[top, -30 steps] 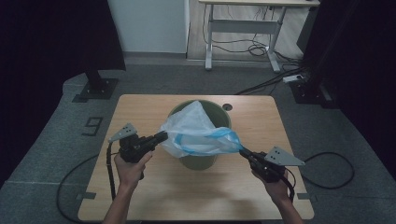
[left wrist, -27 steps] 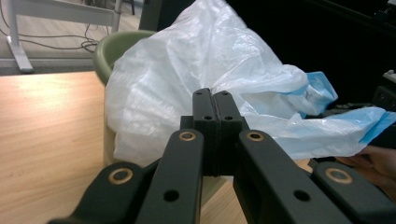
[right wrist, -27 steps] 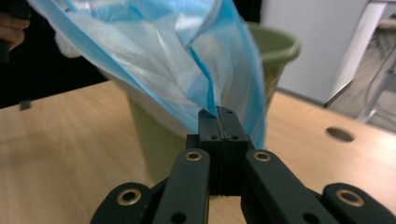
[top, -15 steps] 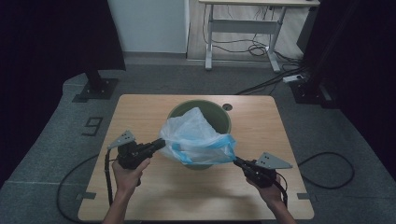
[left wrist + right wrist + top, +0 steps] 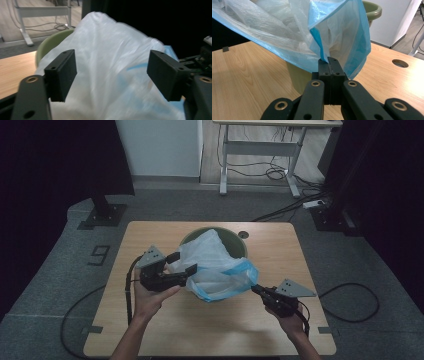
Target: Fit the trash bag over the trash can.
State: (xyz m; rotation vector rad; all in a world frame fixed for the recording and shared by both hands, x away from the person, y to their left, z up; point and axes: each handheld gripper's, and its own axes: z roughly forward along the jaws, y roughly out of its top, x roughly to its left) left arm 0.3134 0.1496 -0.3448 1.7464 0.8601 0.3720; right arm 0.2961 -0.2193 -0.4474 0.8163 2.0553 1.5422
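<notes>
where the high view looks down on the table (image 5: 150, 330), one green bucket (image 5: 239, 245) stands near the far middle with one clear plastic bag (image 5: 215, 265), blue along its edge, bulging out of it toward the person. the left gripper (image 5: 181, 263) sits at the bag's left side, its fingers spread with the plastic between them, held in the left hand (image 5: 150, 295). the right gripper (image 5: 256, 290) meets the bag's blue corner on the near right, held in the right hand (image 5: 290, 317). one round hole (image 5: 243, 234) shows in the table just beside the bucket.

the left gripper view adds what the high view cannot: both fingers (image 5: 61, 75) stand wide apart, the white bag (image 5: 110, 75) swelling between them without being pinched, and the green bucket rim (image 5: 50, 42) peeks out behind at left. the other gripper (image 5: 200, 60) shows dimly at the right edge.

the right gripper view shows its two fingers (image 5: 329, 75) pressed together, clamping a fold of the blue bag edge (image 5: 322, 50); the bag hangs stretched above the wood, the bucket (image 5: 299, 77) stands beneath and behind it, and the hole (image 5: 400, 63) lies at right.
</notes>
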